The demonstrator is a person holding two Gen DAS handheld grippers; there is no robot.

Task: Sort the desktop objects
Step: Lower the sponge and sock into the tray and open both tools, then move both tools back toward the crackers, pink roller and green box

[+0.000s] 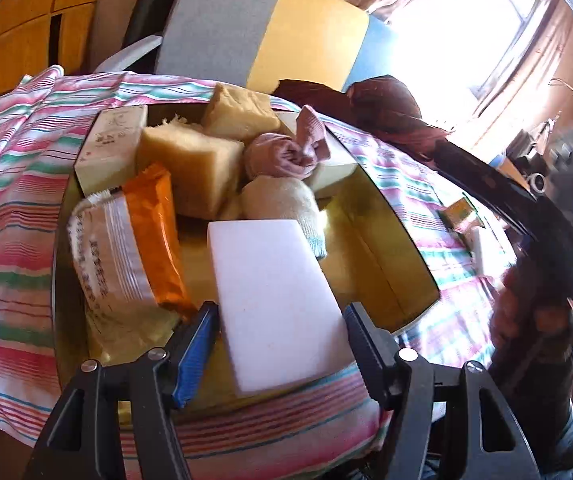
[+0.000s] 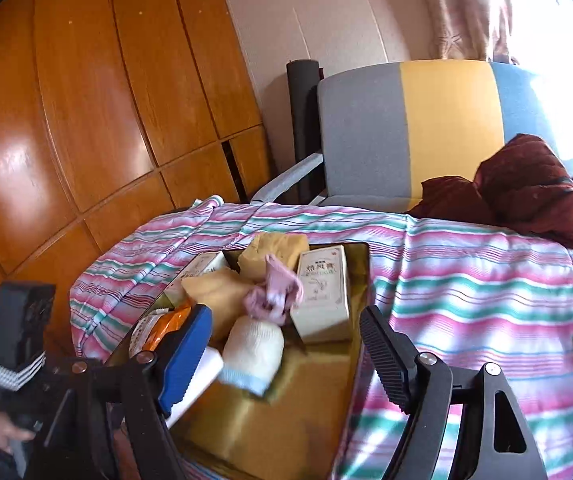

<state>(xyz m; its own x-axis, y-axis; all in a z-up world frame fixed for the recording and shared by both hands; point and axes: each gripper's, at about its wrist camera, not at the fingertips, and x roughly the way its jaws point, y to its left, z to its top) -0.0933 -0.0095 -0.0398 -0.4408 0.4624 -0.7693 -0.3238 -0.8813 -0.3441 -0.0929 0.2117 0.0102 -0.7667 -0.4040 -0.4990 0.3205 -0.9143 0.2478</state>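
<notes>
- Your left gripper (image 1: 278, 340) stands with its jaws wide, one on each side of the white block (image 1: 274, 304). The fingers are just beside the block, but I cannot tell if they touch it.
- The white block lies at the near edge of the gold tray (image 1: 398, 280), tilted, with its near end over the tray rim and above the striped cloth (image 1: 10, 208).
- To the left of the block lie an orange snack packet (image 1: 154, 236) and a beige striped packet (image 1: 106, 252), side by side and touching.
- Behind the block you see a rolled white sock (image 1: 282, 204), then a rolled pink sock (image 1: 286, 152), two yellow sponge blocks (image 1: 194, 168) and a cream carton with print (image 1: 106, 148). These things crowd the far half of the tray.
- Your right gripper (image 2: 286, 348) is wide open too and holds nothing. It hovers above the near part of the same tray (image 2: 318, 392), pointing toward the white sock (image 2: 252, 344) and a printed carton (image 2: 320, 296) that stands upright.
- In the right wrist view, a hand (image 2: 2, 432) grips the black handle of the left tool at the lower left.
- Further away, a dark red cloth (image 2: 526, 192) lies on the far edge of the striped cover, in front of a grey, yellow and blue chair (image 2: 406, 128).
- Behind it stands a wooden panel wall (image 2: 86, 100).
</notes>
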